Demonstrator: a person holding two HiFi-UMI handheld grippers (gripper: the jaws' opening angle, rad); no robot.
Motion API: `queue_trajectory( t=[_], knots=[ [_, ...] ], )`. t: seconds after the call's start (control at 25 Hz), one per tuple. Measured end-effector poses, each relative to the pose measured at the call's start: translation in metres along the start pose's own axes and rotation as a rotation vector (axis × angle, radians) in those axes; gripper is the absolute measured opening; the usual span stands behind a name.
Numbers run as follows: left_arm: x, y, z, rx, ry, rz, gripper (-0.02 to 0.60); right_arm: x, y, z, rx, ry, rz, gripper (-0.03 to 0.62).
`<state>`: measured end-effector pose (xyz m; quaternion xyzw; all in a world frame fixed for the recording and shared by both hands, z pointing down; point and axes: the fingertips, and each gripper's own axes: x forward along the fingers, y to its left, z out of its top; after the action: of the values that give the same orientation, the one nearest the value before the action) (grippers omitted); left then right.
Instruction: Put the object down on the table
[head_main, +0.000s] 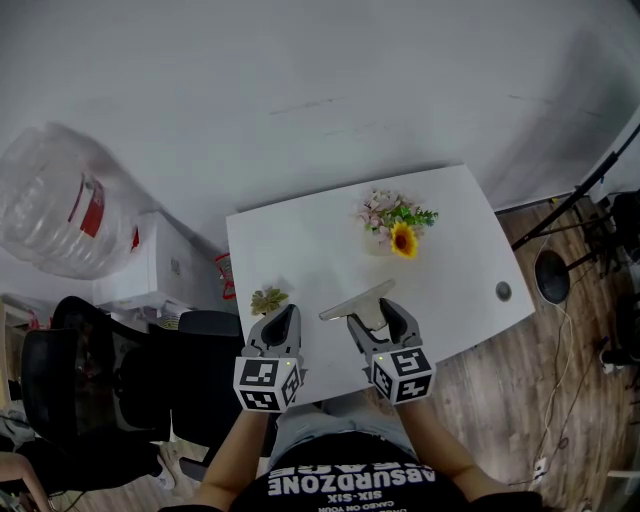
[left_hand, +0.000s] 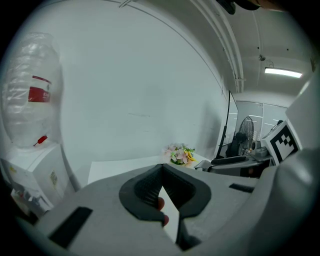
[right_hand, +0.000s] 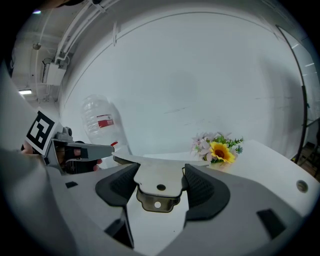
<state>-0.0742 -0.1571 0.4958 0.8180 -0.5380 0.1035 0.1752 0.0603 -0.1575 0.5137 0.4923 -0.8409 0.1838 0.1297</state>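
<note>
The right tool (head_main: 374, 318) pinches a flat metal bracket (right_hand: 159, 182) by its holed end, over the white tabletop's (head_main: 300, 250) near edge. A flower bunch (head_main: 397, 220) lies at its 12 o'clock. At its 9 o'clock, the left tool (left_hand: 161, 167) is pressed together on nothing.

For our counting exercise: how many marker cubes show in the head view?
2. One marker cube on the left gripper; the other on the right gripper, which grips a metal plate. None seems hidden.

Dull metal bracket (right_hand: 159, 181), glossy white table (head_main: 300, 250)
</note>
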Motion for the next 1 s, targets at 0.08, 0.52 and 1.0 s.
queue_trajectory(
  t=[0.08,0.52,1.0],
  knots=[
    [0.002,0.0,0.0,0.0,0.002,-0.001,0.005,0.002,-0.001,-0.001,0.001,0.005,0.001,0.288],
    [0.009,0.002,0.0,-0.004,0.013,0.003,0.005,0.011,-0.006,-0.012,0.01,0.048,0.007,0.288],
    [0.013,0.005,-0.003,-0.008,0.025,0.002,0.005,0.021,-0.011,-0.025,0.008,0.089,0.004,0.288]
  ],
)
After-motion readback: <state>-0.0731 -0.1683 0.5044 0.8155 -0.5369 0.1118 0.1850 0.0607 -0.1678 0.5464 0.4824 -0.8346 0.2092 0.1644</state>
